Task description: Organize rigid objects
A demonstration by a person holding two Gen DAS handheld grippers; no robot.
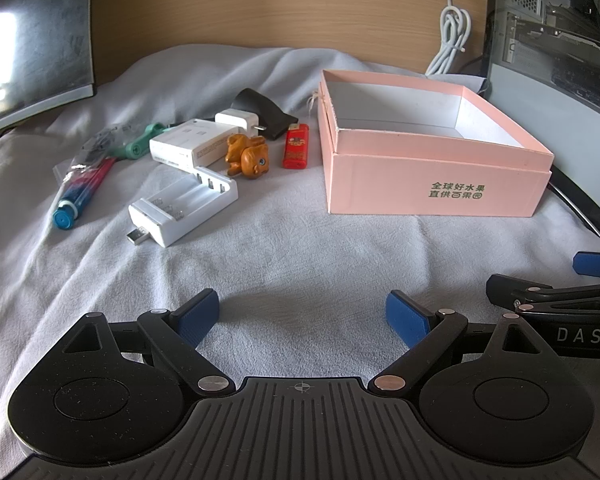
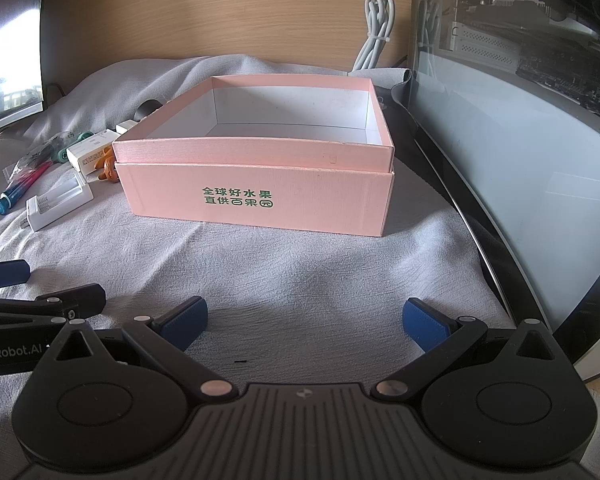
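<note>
An open, empty pink box (image 1: 436,182) (image 2: 256,200) stands on a grey cloth. Left of it lie a red lighter (image 1: 296,146), an orange toy animal (image 1: 246,154), a white battery charger (image 1: 184,208) (image 2: 58,202), a white carton (image 1: 188,147), a white plug adapter (image 1: 238,120), a black pouch (image 1: 260,110), a green tool (image 1: 142,142) and a bag of pens (image 1: 82,178) (image 2: 20,184). My left gripper (image 1: 302,312) is open and empty, well short of the items. My right gripper (image 2: 304,316) is open and empty in front of the box.
A monitor (image 1: 32,40) stands at the back left. A glass-sided computer case (image 2: 520,140) stands to the right of the box. A coiled white cable (image 1: 452,36) hangs on the wooden back panel. Grey cloth (image 1: 300,248) lies between the grippers and the objects.
</note>
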